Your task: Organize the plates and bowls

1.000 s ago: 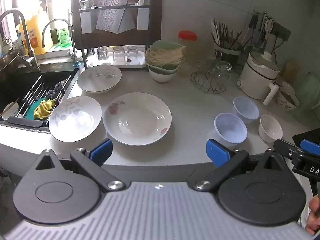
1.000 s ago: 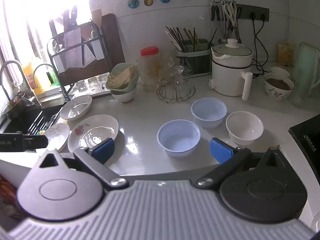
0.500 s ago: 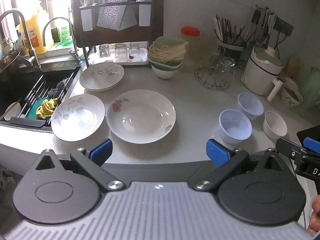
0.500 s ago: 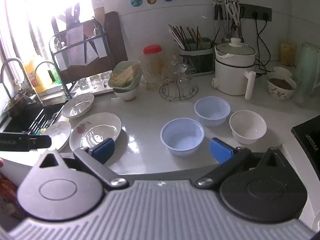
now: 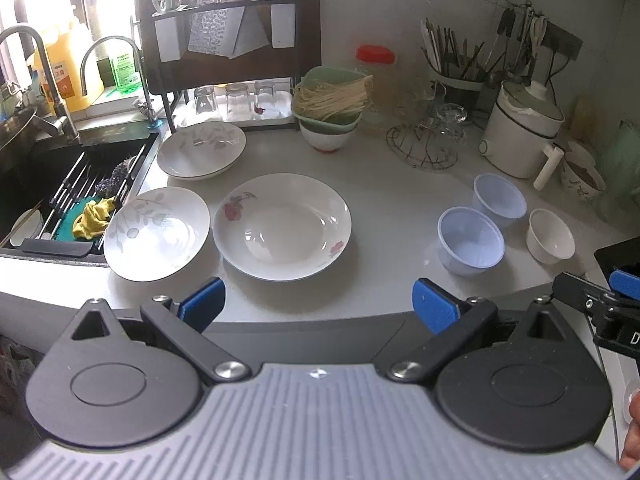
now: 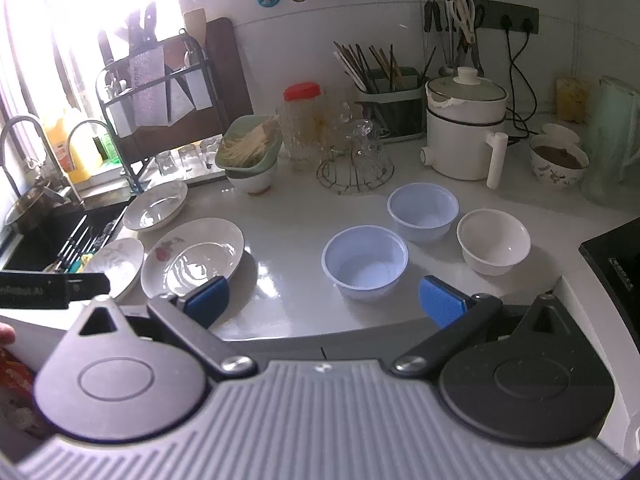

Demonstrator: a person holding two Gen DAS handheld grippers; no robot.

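Three white flowered plates lie on the counter: a large one (image 5: 282, 226) in the middle, one (image 5: 156, 233) at the sink edge, one (image 5: 201, 150) behind. To the right stand two pale blue bowls (image 5: 470, 240) (image 5: 499, 199) and a small white bowl (image 5: 550, 236). My left gripper (image 5: 318, 306) is open and empty, short of the large plate. My right gripper (image 6: 324, 300) is open and empty, just short of the near blue bowl (image 6: 365, 266); the other blue bowl (image 6: 423, 210), white bowl (image 6: 494, 246) and large plate (image 6: 194, 262) also show.
A sink (image 5: 48, 192) with a rack and yellow cloth is at the left. A dish rack (image 5: 228, 52), a green bowl of noodles (image 5: 332, 102), a wire stand with glasses (image 5: 426, 140), a white cooker (image 5: 520, 136) and a black hob (image 6: 616, 268) ring the counter.
Both grippers have drawn back and risen a little, so the plates and bowls sit slightly farther off. Both stay open and empty. Nothing on the counter has moved.
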